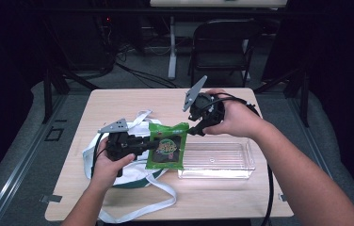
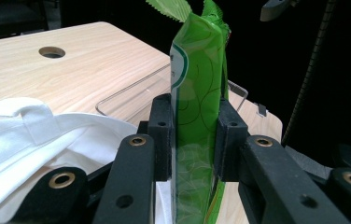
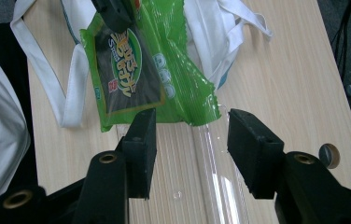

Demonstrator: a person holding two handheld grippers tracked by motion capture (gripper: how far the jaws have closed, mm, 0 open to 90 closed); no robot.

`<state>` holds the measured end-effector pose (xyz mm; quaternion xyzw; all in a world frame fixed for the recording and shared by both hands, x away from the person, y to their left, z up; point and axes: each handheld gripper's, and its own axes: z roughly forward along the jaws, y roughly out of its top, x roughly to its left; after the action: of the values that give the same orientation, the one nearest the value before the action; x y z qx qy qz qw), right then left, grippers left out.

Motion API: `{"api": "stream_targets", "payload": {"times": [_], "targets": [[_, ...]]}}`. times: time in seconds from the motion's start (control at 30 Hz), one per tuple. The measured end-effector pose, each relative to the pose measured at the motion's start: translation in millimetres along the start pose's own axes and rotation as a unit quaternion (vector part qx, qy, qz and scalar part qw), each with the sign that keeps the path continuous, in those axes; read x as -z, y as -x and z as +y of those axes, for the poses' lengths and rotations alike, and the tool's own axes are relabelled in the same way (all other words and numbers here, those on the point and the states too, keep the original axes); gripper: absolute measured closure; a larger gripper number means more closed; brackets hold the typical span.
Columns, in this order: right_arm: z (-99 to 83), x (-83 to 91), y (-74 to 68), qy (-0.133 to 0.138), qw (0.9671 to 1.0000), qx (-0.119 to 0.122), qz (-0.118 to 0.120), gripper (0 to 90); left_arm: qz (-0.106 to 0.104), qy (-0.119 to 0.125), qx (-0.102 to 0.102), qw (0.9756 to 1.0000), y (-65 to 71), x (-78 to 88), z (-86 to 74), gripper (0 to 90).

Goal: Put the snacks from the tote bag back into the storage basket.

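Black pads of the left claw pinch the green snack packet, holding it on edge above the white cloth bag and just beside the clear plastic tray on the desk. Right claw hangs spread and empty near the packet's end, over the tray. Transfer seems mid-step: the next move probably calls for lowering the packet into the tray and releasing it cleanly, clear of the bag straps.
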<state>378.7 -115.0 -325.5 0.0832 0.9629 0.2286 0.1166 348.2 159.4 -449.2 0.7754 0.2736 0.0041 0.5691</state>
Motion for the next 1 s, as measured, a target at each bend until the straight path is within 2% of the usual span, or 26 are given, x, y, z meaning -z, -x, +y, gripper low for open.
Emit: {"api": "stream_targets", "payload": {"times": [0.2, 0.3, 1.0], "targets": [[6.0, -2.8, -1.1, -0.002, 1.0000, 0.004, 0.005, 52.0, -0.002, -0.003, -0.002, 1.0000, 1.6, -1.4, -0.1, 72.9], [9.2, -4.8, -1.9, -0.008, 0.9998, 0.014, 0.007, 51.5, -0.004, -0.004, -0.002, 1.0000, 2.2, -2.4, -0.2, 72.9], [24.4, -22.6, -8.3, -0.027, 0.9987, 0.030, 0.030, 50.9, -0.014, -0.006, -0.008, 0.9999, 9.1, -8.0, 0.5, 72.9]]}}
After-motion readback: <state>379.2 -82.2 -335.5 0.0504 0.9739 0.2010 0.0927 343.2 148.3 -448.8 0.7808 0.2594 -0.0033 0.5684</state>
